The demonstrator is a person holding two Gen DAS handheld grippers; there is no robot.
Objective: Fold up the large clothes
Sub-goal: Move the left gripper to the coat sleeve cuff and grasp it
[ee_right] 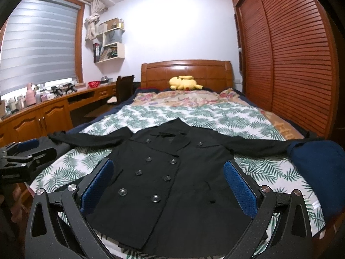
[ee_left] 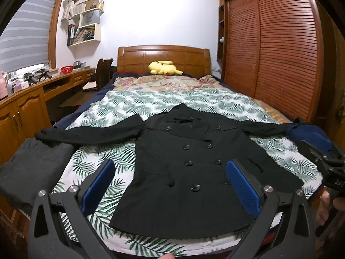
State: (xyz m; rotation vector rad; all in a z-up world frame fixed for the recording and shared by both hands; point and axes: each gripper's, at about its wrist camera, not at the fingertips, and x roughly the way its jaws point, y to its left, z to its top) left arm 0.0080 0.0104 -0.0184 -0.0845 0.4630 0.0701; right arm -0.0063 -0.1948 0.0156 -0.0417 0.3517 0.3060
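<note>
A black double-breasted coat (ee_left: 189,168) lies flat and face up on the bed, sleeves spread to both sides, hem toward me. It also shows in the right wrist view (ee_right: 172,183). My left gripper (ee_left: 170,172) is open and empty, held above the coat's hem; its body shows at the left edge of the right wrist view (ee_right: 23,157). My right gripper (ee_right: 168,172) is open and empty above the hem's right part; its body shows at the right in the left wrist view (ee_left: 323,157).
The bed has a leaf-print sheet (ee_left: 133,105). A folded dark grey garment (ee_left: 32,168) lies at its left corner, a folded navy garment (ee_right: 319,172) at its right. A yellow plush toy (ee_left: 163,67) lies by the headboard. Desk on the left, slatted wardrobe (ee_left: 280,49) on the right.
</note>
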